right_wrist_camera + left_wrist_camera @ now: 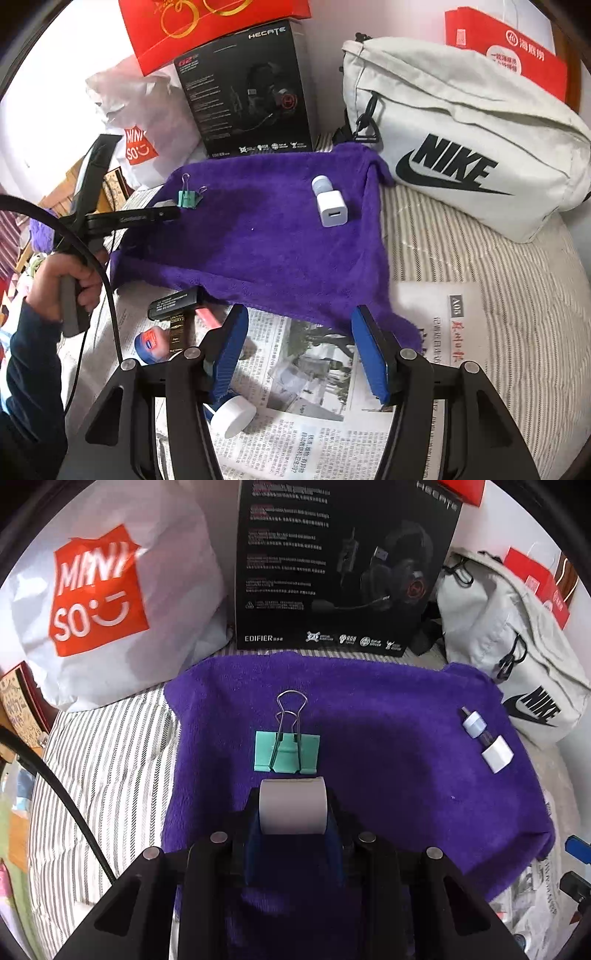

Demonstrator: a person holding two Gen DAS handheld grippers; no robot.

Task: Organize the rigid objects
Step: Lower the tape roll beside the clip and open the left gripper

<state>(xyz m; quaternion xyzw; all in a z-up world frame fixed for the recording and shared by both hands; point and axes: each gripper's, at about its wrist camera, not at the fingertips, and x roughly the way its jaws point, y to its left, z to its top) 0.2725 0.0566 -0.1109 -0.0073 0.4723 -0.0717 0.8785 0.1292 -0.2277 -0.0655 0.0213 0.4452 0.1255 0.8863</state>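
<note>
1. My left hand-held gripper [292, 806] is clamped on a small grey cylindrical roll [292, 805], pinched across its ends between the blue pads. I judge it is being carried to join the others on the cloth.
2. It hangs over the purple fleecy cloth [388, 738], which is spread on a striped bed cover [110, 746]. The roll sits just short of a mint-green binder clip with wire handles [287, 751] that lies flat on the cloth.
3. Well apart, toward the cloth's right side, a white square charger plug [498, 757] lies end to end with a small pale-blue capped cylinder [474, 722]. They seem to be touching, though I cannot be sure. The spacing suggests the cloth is the collecting spot, with items laid out singly.
4. My right hand-held gripper [299, 350] has its jaws apart with nothing between the blue pads. It hovers over a printed newspaper [317, 435] at the cloth's near edge.
5. Unsorted pieces lie on the newspaper: a white round-capped bottle [234, 415] just beside the left finger, a small blue round tin [149, 343] and a black rectangular stick [173, 304] partly under the cloth's edge.
6. In my judgement the open right jaws are ready for the white bottle, the nearest piece.
</note>
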